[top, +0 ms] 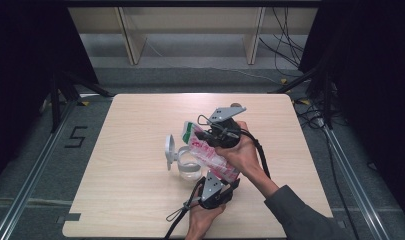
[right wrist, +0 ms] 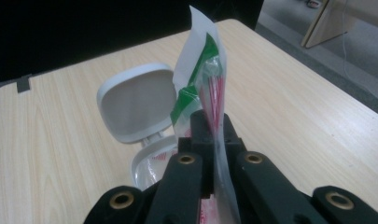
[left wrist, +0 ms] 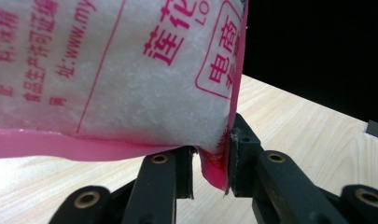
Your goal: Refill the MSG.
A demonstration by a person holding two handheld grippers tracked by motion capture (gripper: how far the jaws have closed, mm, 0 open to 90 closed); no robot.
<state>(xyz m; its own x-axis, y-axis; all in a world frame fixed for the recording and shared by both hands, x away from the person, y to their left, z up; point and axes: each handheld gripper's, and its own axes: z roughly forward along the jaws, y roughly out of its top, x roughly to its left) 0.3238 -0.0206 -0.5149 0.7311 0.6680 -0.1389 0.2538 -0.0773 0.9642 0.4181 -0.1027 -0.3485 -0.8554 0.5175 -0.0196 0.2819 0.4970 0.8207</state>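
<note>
A clear bag of white granules with pink print (top: 210, 155) hangs tilted over the table (top: 135, 200), its green-and-white top end up and to the left. My right gripper (top: 201, 133) is shut on the bag's thin upper edge (right wrist: 200, 79); its own view shows the jaws (right wrist: 213, 128) pinching the film. My left gripper (top: 224, 178) holds the bag from below, with the pink bottom seam (left wrist: 130, 70) pinched between its jaws (left wrist: 210, 163). Below the bag stands a small clear container (top: 190, 169) with its white flip lid (top: 170, 150) open; the lid (right wrist: 135, 100) and rim (right wrist: 147, 163) lie just past the right jaws.
Both hands come in from the bottom edge, and a cable trails from each gripper. Wooden shelf legs (top: 132, 45) stand beyond the far edge of the table. Cables (top: 290, 55) lie on the floor at the right. Dark curtains close off both sides.
</note>
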